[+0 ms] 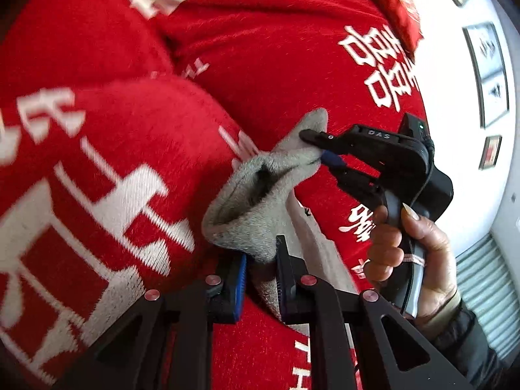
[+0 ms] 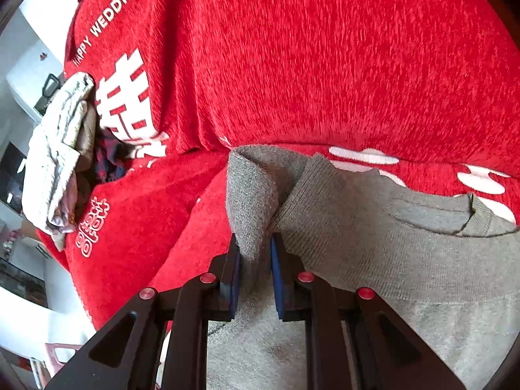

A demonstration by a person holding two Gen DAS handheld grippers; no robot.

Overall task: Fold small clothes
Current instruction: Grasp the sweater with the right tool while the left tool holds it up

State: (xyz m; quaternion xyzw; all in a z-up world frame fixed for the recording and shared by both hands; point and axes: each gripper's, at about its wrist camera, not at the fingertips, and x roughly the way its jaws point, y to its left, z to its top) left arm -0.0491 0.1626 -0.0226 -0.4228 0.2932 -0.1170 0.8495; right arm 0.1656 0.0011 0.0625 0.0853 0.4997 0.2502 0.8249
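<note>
Left-wrist and right-wrist fisheye views of a grey knitted garment (image 2: 373, 243) lying on a red blanket (image 2: 308, 65) printed with white characters and the words "HAPPY WEDDING".

Left gripper (image 1: 261, 274): jaws narrow, closed on a bunched fold of the grey knit, which rises from between the blue pads as an open tube-like roll. The roll runs up and to the right across the left-wrist view to the right gripper (image 1: 317, 149), whose black jaws pinch its far end. The stretch of cloth between the two grippers hangs clear of the blanket.

Right gripper, own view (image 2: 255, 269): jaws narrow, clamped on an upright ridge of grey knit. To the right of the ridge the garment spreads flat, with a ribbed edge and a hemmed opening (image 2: 468, 214) near the right rim of the view. The garment's upper edge lies against the red blanket.

A hand (image 1: 409, 253) with a dark sleeve holds the right gripper's handle at the lower right of the left-wrist view.

Surroundings: the blanket bulges in soft folds around both grippers. A pile of other clothes (image 2: 61, 149), pale and checked, lies at the blanket's left edge, well apart from the garment. A white wall with framed pictures (image 1: 487, 71) stands beyond the blanket's right edge.
</note>
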